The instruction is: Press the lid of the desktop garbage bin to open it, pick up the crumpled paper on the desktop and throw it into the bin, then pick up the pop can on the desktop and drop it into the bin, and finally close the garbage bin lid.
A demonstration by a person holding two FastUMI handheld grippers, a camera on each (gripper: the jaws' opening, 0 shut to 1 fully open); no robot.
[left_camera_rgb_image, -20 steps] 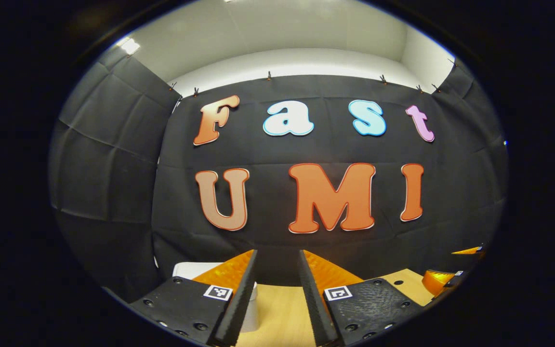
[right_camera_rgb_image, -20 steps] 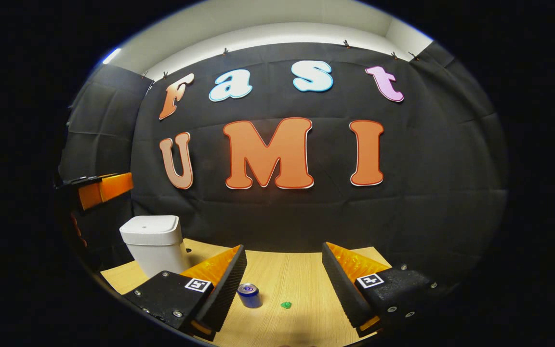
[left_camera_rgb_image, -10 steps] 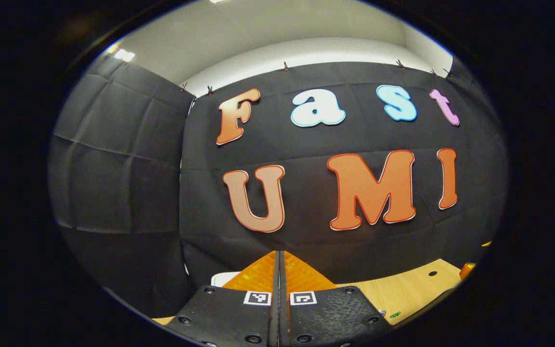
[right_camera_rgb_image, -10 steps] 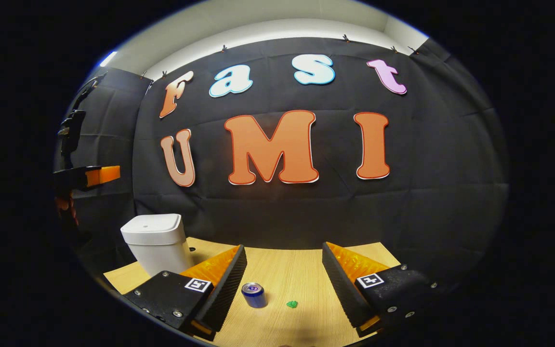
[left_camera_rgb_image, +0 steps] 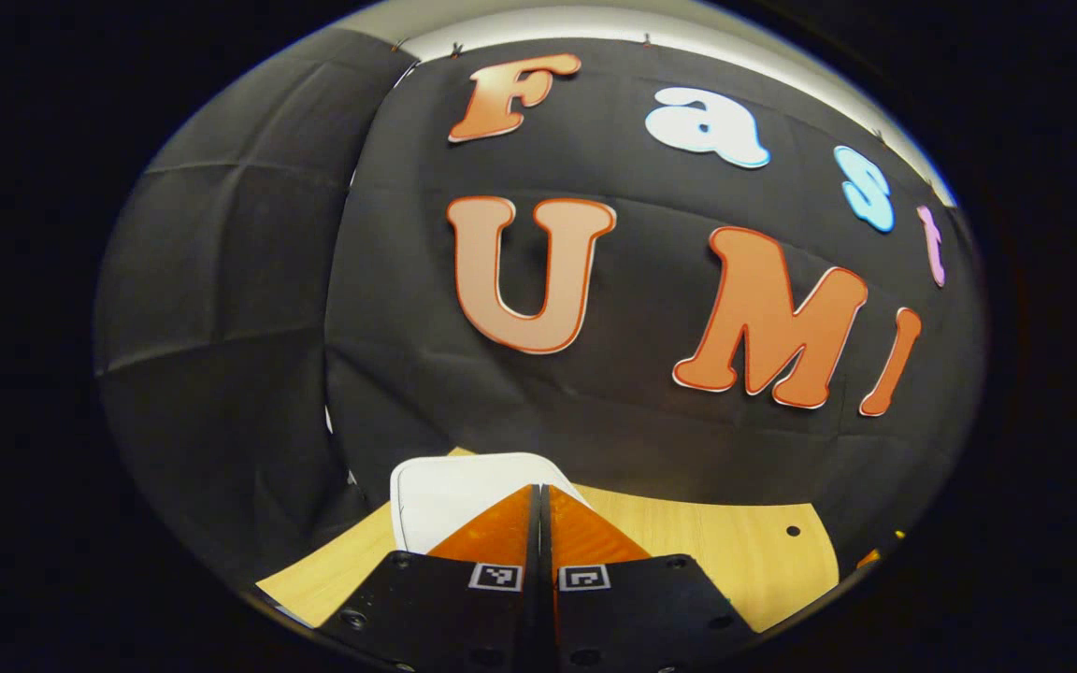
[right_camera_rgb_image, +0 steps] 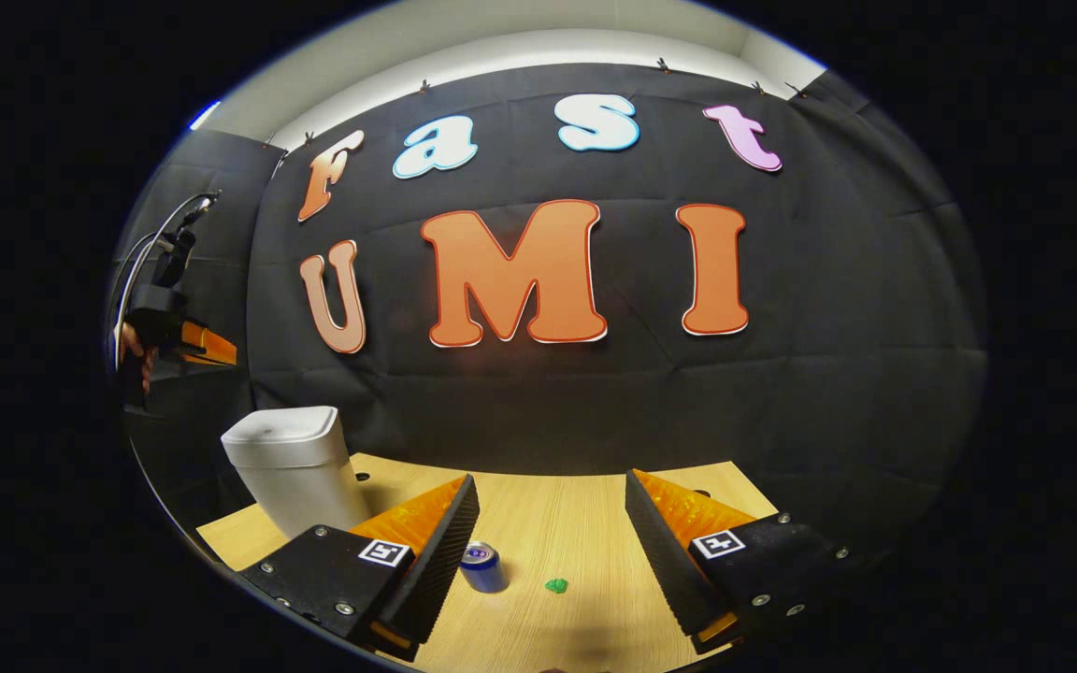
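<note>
The white desktop bin (right_camera_rgb_image: 291,458) stands at the table's back left, lid down. In the left gripper view its lid (left_camera_rgb_image: 459,491) lies just beyond and below my left gripper (left_camera_rgb_image: 539,488), whose fingers are shut together with nothing between them. The right gripper view shows that left gripper (right_camera_rgb_image: 207,344) held by a hand, hovering above the bin and apart from it. My right gripper (right_camera_rgb_image: 552,486) is open over the table. Between its fingers, farther off, a blue pop can (right_camera_rgb_image: 481,567) stands upright with a small green crumpled paper (right_camera_rgb_image: 555,586) to its right.
The wooden table (right_camera_rgb_image: 585,523) runs back to the black cloth wall. Small dark holes (left_camera_rgb_image: 793,531) mark its top toward the back edge. Bare wood lies to the right of the bin (left_camera_rgb_image: 716,551).
My left gripper closed from open, then tilted down and moved toward the bin, so the lid now shows ahead of its tips. The right gripper stayed open and barely shifted.
</note>
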